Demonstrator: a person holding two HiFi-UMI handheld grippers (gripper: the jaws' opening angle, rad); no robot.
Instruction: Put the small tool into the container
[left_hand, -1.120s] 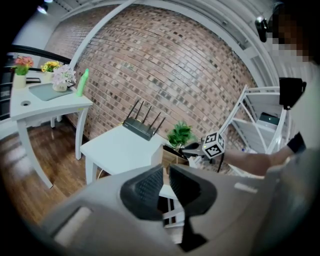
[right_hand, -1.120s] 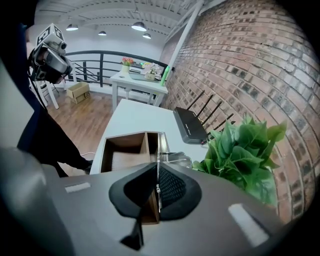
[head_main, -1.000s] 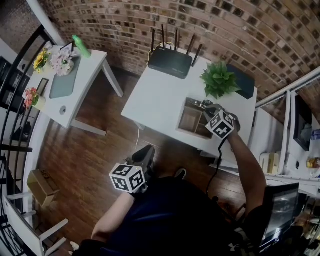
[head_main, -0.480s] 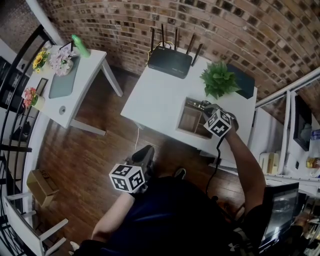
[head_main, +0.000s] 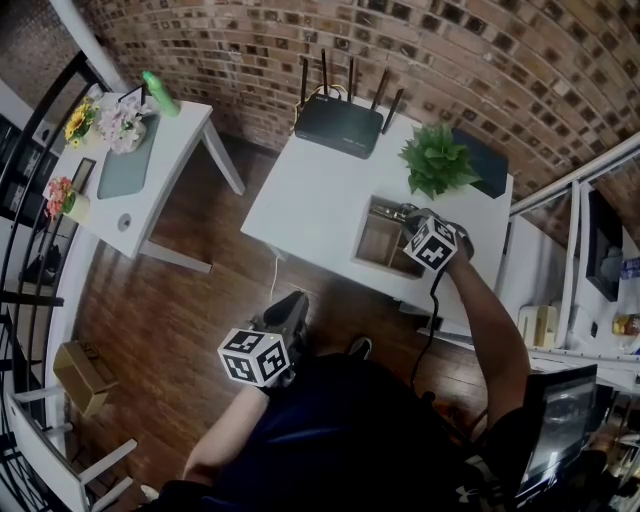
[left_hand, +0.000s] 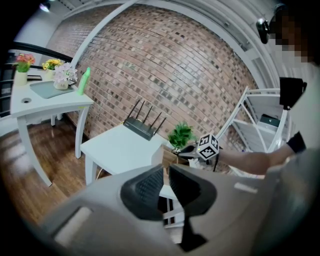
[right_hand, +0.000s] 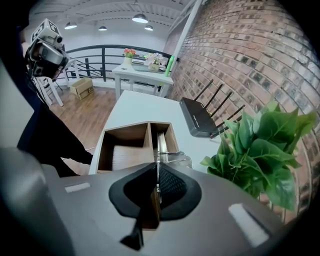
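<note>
Head view shows white table (head_main: 310, 195) bearing container (head_main: 380, 240), wooden floor (head_main: 170, 300), brick wall (head_main: 500, 70).

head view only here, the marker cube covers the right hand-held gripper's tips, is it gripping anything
observer: yes, in the right gripper view the right hand-held gripper is shut on a thin silver metal tool.
operator: where's it pointing
observer: the tool reaches over the narrow compartment of the brown wooden two-compartment box, not the wide one.
operator: and the other side
observer: the left gripper view shows the left hand-held gripper with jaws slightly apart and nothing between them.
</note>
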